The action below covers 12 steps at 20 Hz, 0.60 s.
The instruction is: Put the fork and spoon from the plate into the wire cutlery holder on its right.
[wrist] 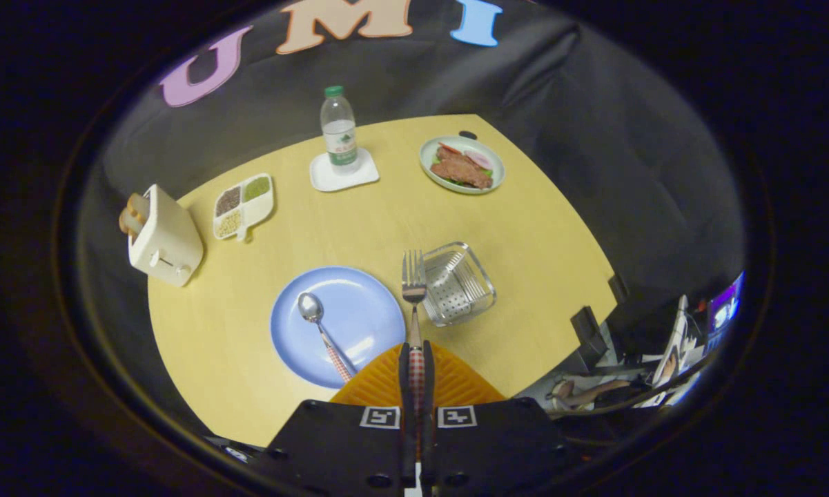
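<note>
Tool [416,373] pinches stiff, light metal fork w/ checked handle [414,290] by handle; slippery, so grip firm over wire cutlery holder [457,283].

Fisheye camera rides on claw [415,373], high above tabletop [524,228], looking steeply down and forward along its fingers toward booth's far wall.

No readable text anywhere. Label on the water bottle [338,128] too small to make out. Two square black-and-white marker patterns on the hand-held gripper [416,373], which is clamped on the fork [414,290]; no letters or numbers.
</note>
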Each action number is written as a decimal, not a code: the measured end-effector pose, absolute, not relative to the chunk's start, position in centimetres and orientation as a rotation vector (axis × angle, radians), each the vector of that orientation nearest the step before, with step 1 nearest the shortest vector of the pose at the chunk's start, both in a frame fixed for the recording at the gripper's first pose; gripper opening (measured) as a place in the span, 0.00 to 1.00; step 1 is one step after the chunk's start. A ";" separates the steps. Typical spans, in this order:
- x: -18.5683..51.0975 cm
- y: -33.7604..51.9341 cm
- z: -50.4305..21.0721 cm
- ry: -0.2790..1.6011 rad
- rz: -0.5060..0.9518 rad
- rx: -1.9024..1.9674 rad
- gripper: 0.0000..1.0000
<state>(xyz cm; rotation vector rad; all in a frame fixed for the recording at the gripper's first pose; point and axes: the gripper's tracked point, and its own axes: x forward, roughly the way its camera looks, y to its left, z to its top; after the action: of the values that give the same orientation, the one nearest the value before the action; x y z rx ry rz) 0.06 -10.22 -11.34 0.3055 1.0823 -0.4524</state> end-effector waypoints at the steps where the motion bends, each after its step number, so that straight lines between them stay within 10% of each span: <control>1: -0.1 -10.9 -11.3 1.112 -0.462 0.322 0.06; 12: 1.4 -14.9 -16.4 1.426 -0.393 0.382 0.06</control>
<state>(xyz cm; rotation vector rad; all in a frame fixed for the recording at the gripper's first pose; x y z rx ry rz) 1.43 -14.86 -16.43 0.3821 1.4262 -0.3931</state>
